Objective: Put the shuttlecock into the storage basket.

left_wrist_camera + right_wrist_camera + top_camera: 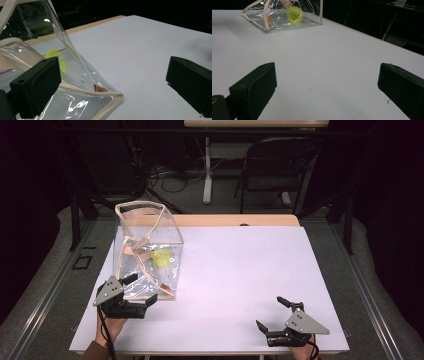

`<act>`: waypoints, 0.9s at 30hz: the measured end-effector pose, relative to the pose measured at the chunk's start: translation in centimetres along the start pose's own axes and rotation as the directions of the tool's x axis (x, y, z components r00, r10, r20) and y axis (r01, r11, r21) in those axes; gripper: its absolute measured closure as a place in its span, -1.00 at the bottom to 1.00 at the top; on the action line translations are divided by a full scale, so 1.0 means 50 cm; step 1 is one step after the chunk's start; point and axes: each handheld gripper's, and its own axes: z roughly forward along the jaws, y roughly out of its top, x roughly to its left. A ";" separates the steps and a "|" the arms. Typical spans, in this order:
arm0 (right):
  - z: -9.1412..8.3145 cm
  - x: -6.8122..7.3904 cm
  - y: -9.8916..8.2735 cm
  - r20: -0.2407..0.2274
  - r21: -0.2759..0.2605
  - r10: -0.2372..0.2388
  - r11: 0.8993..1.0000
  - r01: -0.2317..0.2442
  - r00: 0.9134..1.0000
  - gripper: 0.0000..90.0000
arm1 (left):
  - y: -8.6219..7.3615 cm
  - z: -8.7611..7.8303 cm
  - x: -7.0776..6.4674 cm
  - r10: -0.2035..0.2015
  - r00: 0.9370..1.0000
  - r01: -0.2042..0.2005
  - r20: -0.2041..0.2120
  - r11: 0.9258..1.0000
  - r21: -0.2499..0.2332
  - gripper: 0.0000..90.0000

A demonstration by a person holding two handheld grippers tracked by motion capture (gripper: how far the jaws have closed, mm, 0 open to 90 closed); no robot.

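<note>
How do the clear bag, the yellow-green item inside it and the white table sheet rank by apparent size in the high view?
1. White table sheet
2. Clear bag
3. Yellow-green item

Left hand-held gripper [141, 290] at clear bag [147, 250] corner (jaws apart); right hand-held gripper [270, 315] apart

The left gripper [139, 292] lies low with its jaws spread wide, its hand [111, 326] behind it. Well to its right, the right gripper [269, 312] also gapes wide; its hand [300, 352] seems to grasp from below.
</note>
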 end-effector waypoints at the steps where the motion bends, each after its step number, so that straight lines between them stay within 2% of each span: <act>1: 0.000 0.000 0.000 0.000 0.000 0.000 1.000 0.000 1.000 -0.96 | -0.007 0.000 -0.002 -0.003 1.000 0.003 0.007 1.000 0.001 -1.00; 5: 0.001 0.000 -0.001 -0.003 0.002 0.000 1.000 0.000 1.000 -0.96 | -0.026 0.001 -0.007 0.012 1.000 -0.012 0.012 1.000 0.020 -1.00; 13: 0.001 0.001 -0.001 0.000 0.004 -0.002 1.000 0.002 1.000 -0.96 | -0.055 0.002 -0.018 0.022 0.999 -0.023 0.029 1.000 0.013 -1.00; 21: 0.001 0.003 -0.001 0.002 0.008 -0.006 1.000 0.006 1.000 -0.96 | -0.078 0.005 -0.019 -0.002 0.999 0.001 0.040 1.000 0.005 -1.00; 27: 0.000 0.001 -0.003 0.003 0.008 -0.003 1.000 0.003 1.000 -0.96 | -0.082 0.009 -0.019 0.004 0.999 -0.005 0.038 1.000 0.017 -1.00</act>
